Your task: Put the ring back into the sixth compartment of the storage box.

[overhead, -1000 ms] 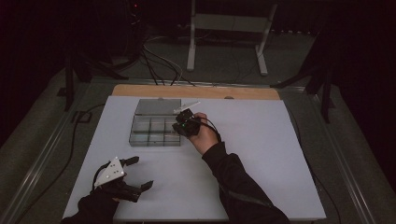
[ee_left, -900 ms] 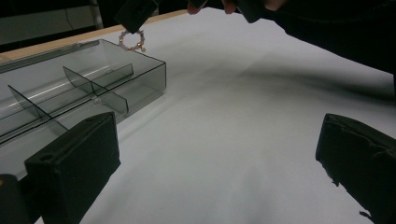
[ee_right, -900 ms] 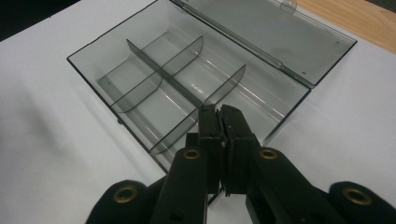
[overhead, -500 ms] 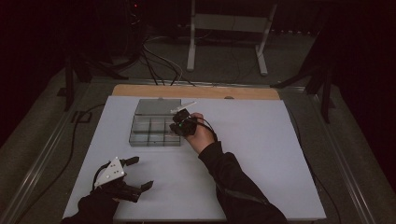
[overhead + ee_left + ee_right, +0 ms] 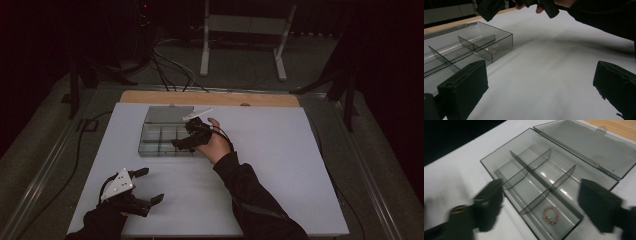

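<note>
Hovering over the clear box [image 5: 549, 182], the right tool [image 5: 540, 203] is held released, w/ a bead bracelet [image 5: 550, 214] seen inside. Left tool [image 5: 536, 87] is rested released on the bench [image 5: 280, 165]. No writing can be read.

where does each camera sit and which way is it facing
High view: above the person's side, looking forward and down at the table; both forearms show.
Left gripper view: low on the left claw, facing the box; own jaws show.
Right gripper view: on the right claw, above the box, bracelet inside.
All share the box.
</note>
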The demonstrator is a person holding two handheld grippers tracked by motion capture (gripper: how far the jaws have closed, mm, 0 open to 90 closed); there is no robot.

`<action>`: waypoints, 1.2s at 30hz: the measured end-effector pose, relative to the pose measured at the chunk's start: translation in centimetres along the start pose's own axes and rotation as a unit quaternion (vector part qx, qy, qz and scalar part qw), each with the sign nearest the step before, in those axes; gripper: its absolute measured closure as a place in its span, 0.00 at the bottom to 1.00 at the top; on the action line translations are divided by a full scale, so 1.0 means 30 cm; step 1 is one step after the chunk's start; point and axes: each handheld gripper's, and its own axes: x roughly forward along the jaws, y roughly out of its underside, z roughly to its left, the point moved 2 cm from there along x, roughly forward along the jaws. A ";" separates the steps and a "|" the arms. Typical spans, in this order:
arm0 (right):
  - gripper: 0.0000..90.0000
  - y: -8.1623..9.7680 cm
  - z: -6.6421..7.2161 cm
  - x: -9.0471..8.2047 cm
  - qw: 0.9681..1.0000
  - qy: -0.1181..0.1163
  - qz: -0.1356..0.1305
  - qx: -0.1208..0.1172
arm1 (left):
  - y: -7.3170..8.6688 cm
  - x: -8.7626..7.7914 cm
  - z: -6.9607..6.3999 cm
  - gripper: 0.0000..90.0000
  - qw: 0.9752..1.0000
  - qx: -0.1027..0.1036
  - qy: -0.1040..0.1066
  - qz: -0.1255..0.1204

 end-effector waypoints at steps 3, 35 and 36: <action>0.16 0.004 -0.002 -0.005 1.000 0.008 -0.006 -0.002 | 0.000 0.001 0.000 0.01 1.000 0.000 0.000 0.001; 0.07 0.124 -0.064 -0.263 1.000 0.011 -0.018 -0.005 | -0.001 0.007 -0.002 0.01 1.000 0.001 -0.001 0.002; 0.07 0.131 -0.068 -0.274 1.000 0.011 -0.020 -0.004 | -0.001 0.007 -0.002 0.01 1.000 0.001 -0.001 0.002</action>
